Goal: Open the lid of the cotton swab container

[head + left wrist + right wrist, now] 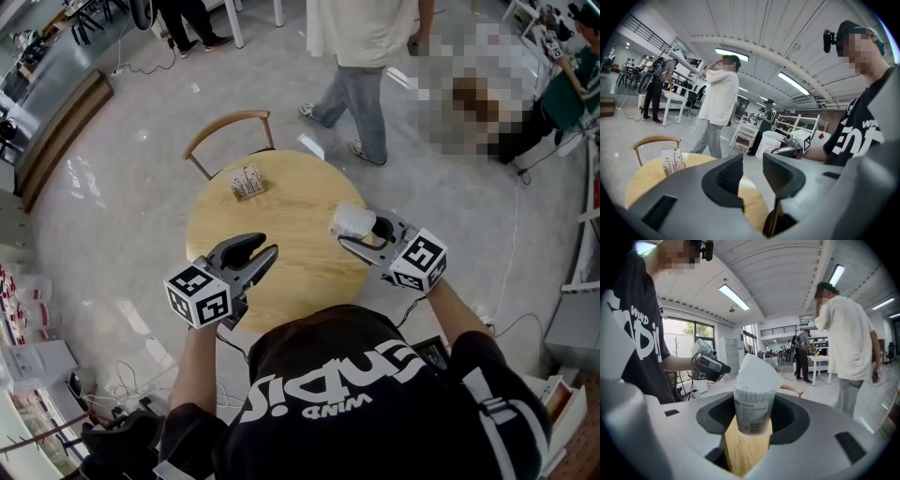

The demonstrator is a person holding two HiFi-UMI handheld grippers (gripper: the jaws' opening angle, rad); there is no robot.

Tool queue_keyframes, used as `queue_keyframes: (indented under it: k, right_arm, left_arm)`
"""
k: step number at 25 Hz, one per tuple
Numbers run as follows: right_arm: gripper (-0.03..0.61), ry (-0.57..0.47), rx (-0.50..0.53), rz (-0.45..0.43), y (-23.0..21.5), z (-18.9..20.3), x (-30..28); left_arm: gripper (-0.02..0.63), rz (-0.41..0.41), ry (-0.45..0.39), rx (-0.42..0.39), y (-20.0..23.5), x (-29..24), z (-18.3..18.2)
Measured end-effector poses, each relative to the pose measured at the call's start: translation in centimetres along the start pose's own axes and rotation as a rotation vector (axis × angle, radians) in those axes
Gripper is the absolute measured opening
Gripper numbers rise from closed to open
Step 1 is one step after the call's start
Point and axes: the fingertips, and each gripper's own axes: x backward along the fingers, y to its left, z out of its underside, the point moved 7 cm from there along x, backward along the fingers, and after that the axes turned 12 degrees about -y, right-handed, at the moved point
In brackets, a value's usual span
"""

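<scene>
Black-shirted shoulders fill the bottom of the head view, with both arms reaching out over a round wooden table [281,234]. The right gripper [364,234] is clamped on the cotton swab container [751,411], its fingers [790,416] pressing the sides. The container is a clear, slightly tapered cup with a printed label and the white swab tips packed just under the rim. Its white lid [757,371] sits on top at a slant; whether it is lifted I cannot tell. The container is held over the table's right edge. The left gripper [262,251] is empty, its fingers [729,180] a narrow gap apart, over the table's near left side.

A small patterned box [247,180] stands at the table's far side, near a chair [230,127] with a curved wooden back. The floor is pale, glossy grey. A person in a white shirt [361,56] stands beyond the table. Strip lights line the white ceiling.
</scene>
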Motion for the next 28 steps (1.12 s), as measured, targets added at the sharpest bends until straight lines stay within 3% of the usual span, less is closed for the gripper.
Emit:
queue_keyframes:
  k: [5, 8, 17, 23, 28]
  right_arm:
    - [0.198, -0.016, -0.029, 0.085, -0.3, 0.1, 0.7]
    - [0.198, -0.046, -0.062, 0.145, -0.4, 0.1, 1.1]
    - [0.198, -0.129, -0.080, 0.295, -0.5, -0.1, 1.9]
    - [0.198, -0.131, -0.011, 0.373, -0.4, 0.0, 1.7]
    - [0.196, -0.133, 0.000, 0.419, 0.0, 0.7, 1.7]
  left_arm:
    - [0.046, -0.048, -0.032, -0.019, -0.2, -0.1, 0.8]
    - [0.017, -0.103, -0.065, -0.041, -0.2, 0.1, 1.1]
    - [0.011, -0.335, -0.208, -0.150, 0.4, 1.5, 1.8]
    - [0.011, -0.487, -0.273, -0.244, 1.0, 2.9, 2.2]
    - [0.011, -0.547, -0.316, -0.253, 1.2, 3.8, 3.3]
